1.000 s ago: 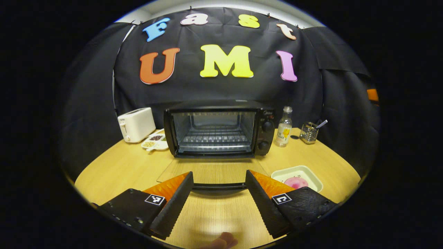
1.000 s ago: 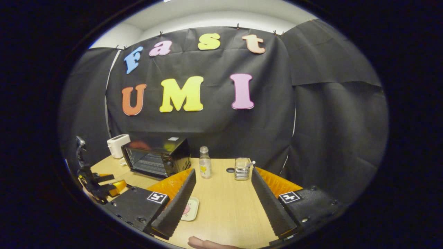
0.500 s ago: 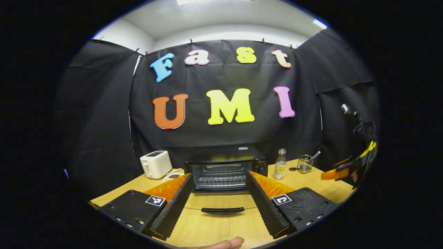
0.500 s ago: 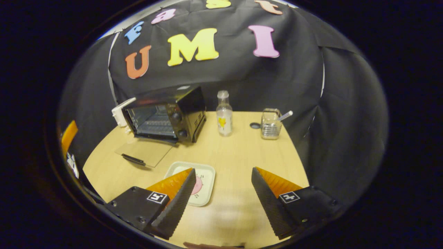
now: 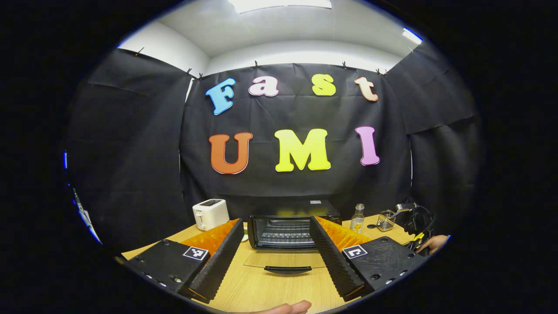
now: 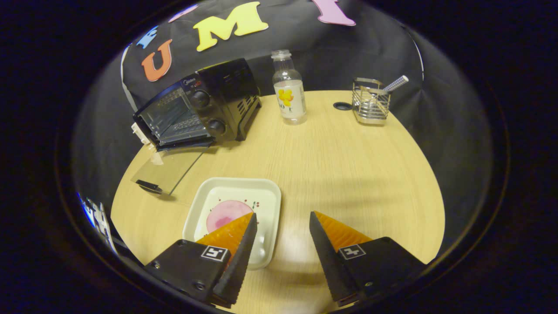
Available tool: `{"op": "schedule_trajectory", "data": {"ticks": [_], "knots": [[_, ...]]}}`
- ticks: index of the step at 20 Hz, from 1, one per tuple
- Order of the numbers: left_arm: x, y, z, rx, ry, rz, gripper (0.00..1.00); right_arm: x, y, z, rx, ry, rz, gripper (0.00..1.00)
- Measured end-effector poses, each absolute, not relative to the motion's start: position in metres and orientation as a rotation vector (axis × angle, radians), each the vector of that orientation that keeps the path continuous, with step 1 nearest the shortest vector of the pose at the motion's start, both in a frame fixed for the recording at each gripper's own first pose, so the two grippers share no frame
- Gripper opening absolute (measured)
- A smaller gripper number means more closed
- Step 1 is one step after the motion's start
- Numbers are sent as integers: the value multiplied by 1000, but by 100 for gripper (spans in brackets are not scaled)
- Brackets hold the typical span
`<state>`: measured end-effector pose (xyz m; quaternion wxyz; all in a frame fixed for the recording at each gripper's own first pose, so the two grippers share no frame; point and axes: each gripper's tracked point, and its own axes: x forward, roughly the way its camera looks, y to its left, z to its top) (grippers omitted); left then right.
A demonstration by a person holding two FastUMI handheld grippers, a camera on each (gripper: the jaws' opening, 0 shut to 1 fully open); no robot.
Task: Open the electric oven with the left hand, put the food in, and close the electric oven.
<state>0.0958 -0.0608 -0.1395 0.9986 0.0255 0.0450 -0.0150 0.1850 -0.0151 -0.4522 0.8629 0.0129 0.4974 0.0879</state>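
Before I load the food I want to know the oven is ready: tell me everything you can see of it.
The electric oven is a black box standing on the wooden table, left of a clear bottle. Its glass door is fully down, lying flat toward the front with a dark handle along its far edge. Inside, a wire rack shows, with nothing visible on it. Two round knobs sit on its right panel. Nothing grips it.

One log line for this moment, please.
oven: door down | tray: on table, food on it | right gripper: open, above tray edge | left gripper: open, empty
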Motion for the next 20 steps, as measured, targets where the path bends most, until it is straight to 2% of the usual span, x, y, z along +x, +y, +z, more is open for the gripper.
{"op": "schedule_trajectory", "data": {"ticks": [2, 3, 5, 6, 13, 20], "knots": [[93, -63, -144, 46, 109, -42, 96, 181, -8, -467, 54, 1082, 227, 56], [93, -64, -146, 43, 117, -47, 96, 183, -5, -467, 65, 1070, 240, 52], [92, -65, -149, 44, 129, -50, 96, 182, -1, -473, 113, 1094, 279, 14], [91, -67, -151, 47, 137, -50, 96, 184, 2, -474, 159, 1106, 301, 4], [80, -73, -141, 71, 122, -58, 96, 170, 0, -469, 622, 1257, 334, 4], [59, -63, -140, 66, 113, -77, 96, 159, -23, -449, 677, 1230, 264, 4]]}}
